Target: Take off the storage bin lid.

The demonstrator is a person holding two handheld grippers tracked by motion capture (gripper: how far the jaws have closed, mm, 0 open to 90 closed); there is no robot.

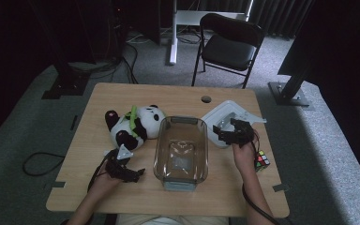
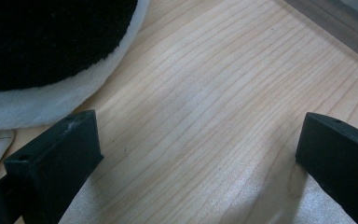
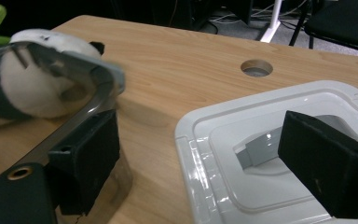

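Grippers hover wide apart above: left gripper (image 1: 130, 172) beside the panda (image 1: 130, 125), right gripper (image 1: 226, 136) over the lid (image 1: 215, 117); our left jaws gape empty; our right jaws straddle the lid's rim, risking a knock against the glass dish (image 3: 81, 70).

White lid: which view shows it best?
The high view: the whole white lid lies right of the glass container, under the right tool. The right gripper view shows its near corner and raised centre close up between open jaws. The left gripper view faces bare table.
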